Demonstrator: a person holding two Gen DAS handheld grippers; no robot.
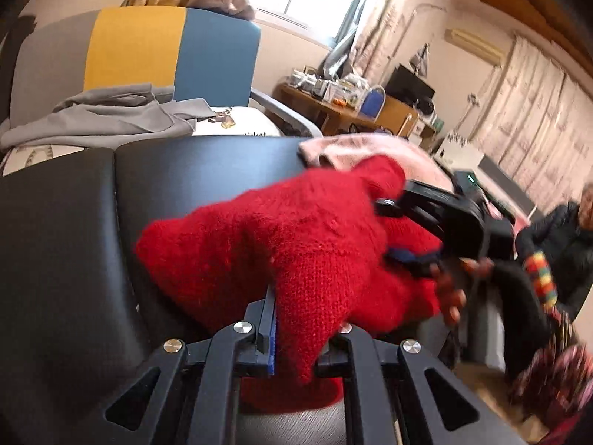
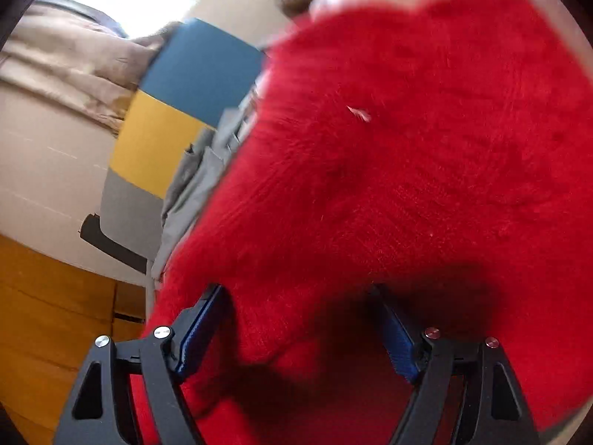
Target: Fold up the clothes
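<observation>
My left gripper (image 1: 292, 337) is pinched on a corner of the red sweater (image 1: 281, 244), bunched over the black table (image 1: 74, 222). My right gripper (image 2: 296, 333) at three o'clock stands spread, knit between its fingers. I judge we're mid-fold; next, the right needs a firm bite.
</observation>
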